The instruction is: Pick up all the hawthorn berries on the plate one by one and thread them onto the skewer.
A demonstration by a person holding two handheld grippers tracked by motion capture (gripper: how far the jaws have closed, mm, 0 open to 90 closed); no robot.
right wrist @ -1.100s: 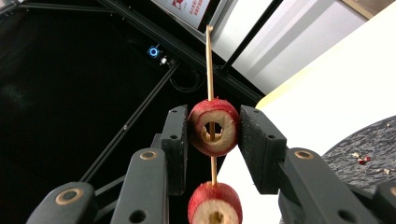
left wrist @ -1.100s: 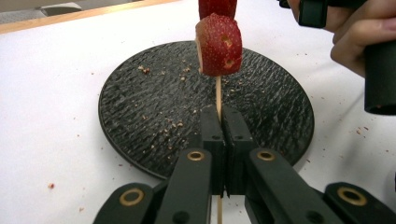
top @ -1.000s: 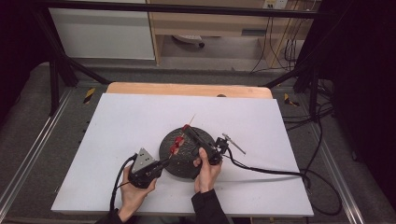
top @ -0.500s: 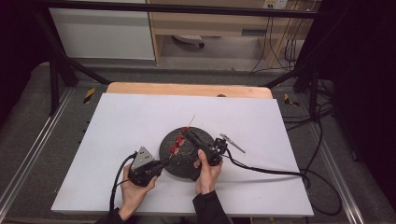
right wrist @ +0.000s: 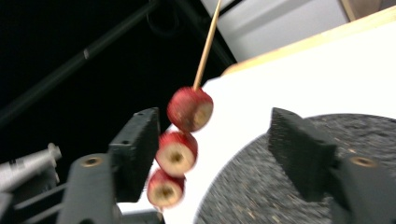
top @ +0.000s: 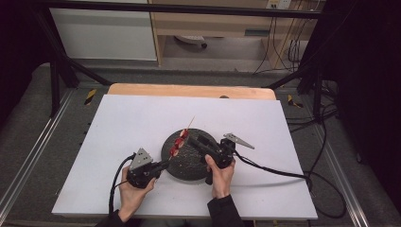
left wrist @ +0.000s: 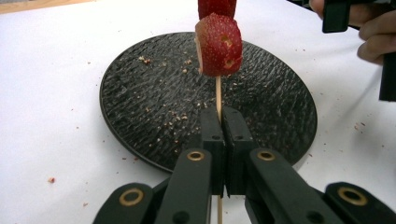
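Strawberries (right wrist: 176, 157) sit threaded on a skewer (left wrist: 218, 97), pinched by the left gripper (left wrist: 223, 122) above the black plate (top: 187, 171) near the table's front edge. Right gripper (right wrist: 219, 154), jaws just opening, straddles them untouching; best withdraw straight, without nudging fruit.

Rough matt black plate (left wrist: 140, 93) (stone-like), thin wooden skewer (left wrist: 218, 95), glossy strawberries (right wrist: 189, 108)

I see red strawberry pieces (left wrist: 219, 44) on a pale wooden skewer (left wrist: 218, 95), a black rough-textured plate (left wrist: 140, 102), and a white bench (left wrist: 51, 93).
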